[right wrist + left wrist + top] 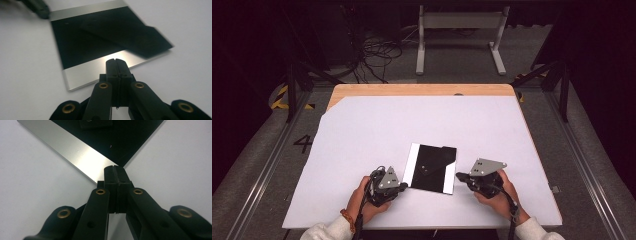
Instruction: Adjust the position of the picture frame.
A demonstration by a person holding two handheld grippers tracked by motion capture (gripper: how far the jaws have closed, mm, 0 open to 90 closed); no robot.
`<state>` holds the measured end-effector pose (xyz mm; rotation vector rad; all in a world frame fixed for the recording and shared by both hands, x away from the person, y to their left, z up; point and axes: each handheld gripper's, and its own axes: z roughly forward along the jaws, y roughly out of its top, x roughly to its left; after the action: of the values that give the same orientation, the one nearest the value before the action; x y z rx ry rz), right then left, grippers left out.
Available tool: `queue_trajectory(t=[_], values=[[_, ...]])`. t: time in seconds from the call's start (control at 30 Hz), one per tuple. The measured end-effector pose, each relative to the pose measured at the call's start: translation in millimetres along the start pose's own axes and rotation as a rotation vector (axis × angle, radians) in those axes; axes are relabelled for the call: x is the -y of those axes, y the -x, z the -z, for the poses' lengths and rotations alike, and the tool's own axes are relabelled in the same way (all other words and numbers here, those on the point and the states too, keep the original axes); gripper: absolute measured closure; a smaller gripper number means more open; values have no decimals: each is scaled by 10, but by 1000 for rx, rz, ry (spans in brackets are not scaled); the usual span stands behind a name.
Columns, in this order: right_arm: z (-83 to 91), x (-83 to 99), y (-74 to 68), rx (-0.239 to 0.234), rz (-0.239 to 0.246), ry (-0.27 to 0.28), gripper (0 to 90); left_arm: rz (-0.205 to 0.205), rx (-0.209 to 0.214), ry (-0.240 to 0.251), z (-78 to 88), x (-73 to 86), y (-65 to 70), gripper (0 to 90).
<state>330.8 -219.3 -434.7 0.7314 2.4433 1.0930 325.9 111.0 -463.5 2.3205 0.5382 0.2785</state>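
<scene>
Two claws, both closed w/ nothing held: left claw point(403, 186) & right claw point(459, 176) flank black plate point(430, 167) nr counter point(362, 130) front edge.

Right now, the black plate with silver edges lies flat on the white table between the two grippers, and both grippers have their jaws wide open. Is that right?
Not quite. The jaws are shut, not open: in the left gripper view the left gripper has its jaws pressed together, and the right gripper view shows the same for the right gripper. The rest holds: the plate lies flat on the table between them.
</scene>
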Motion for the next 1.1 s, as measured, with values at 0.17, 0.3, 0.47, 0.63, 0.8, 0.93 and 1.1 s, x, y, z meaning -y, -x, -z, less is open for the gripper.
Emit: queue_trajectory(t=[0.17,0.3,0.47,0.63,0.8,0.93,1.1], values=[[-22,-43,227,49,-56,32,900,2,3,4,1,7,-12,899],[-136,-92,391,79,-89,48,900,-5,0,3,1,6,-7,900],[-277,-125,489,120,-81,25,900,-6,0,5,-2,6,-15,900],[-324,-105,543,120,-100,18,900,-15,-8,1,-14,-9,-38,900],[-328,-117,551,126,-92,18,900,-11,-14,5,-27,-17,-69,900],[-359,-105,596,143,-93,8,900,-5,-21,4,-37,-26,-96,900],[-435,-93,664,141,-115,-1,900,-21,-49,-7,-56,-58,-135,900]])
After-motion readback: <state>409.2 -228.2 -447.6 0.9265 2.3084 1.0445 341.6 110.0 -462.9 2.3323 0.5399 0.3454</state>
